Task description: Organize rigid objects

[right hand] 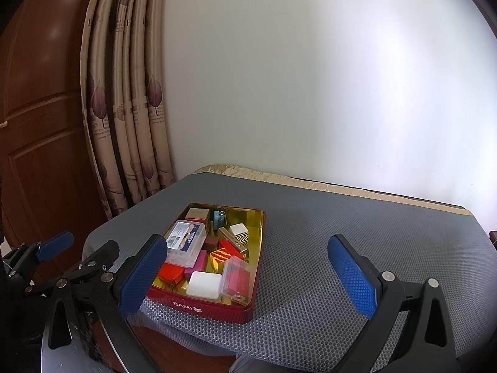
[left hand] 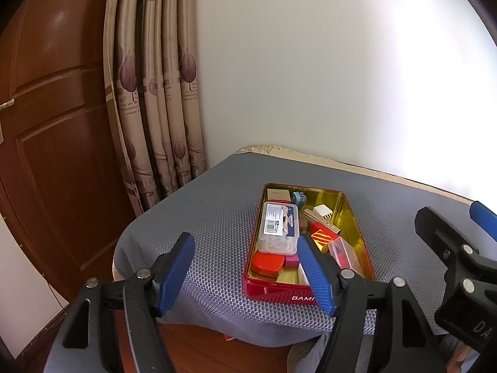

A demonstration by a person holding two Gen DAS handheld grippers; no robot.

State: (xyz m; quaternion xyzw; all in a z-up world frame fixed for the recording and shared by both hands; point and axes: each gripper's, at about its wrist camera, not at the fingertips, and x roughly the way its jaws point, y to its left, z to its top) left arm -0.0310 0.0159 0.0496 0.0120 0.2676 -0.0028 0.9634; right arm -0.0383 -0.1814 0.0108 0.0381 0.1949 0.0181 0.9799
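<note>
The tin [right hand: 214, 258] sits near the left edge of the grey mat [right hand: 357, 248], packed with small boxes. Both grippers, left [left hand: 245, 267] and right [right hand: 248, 273], hover before it, jaws wide and empty. I'd square each box flat, gripping across short sides.

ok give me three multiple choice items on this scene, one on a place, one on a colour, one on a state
1. Where does the tin sit?
A. on the grey mat
B. on the floor
C. against the wall

2. What colour is the tin's inside?
A. blue
B. gold
C. black

3. How do the two grippers stand?
A. both open and empty
B. both shut on items
C. left shut, right open

Answers:
1 A: the tin rests on the grey mat, near its front edge.
2 B: the inner wall shines gold above the small items.
3 A: the left gripper and right gripper show fingers spread with nothing between them.
</note>
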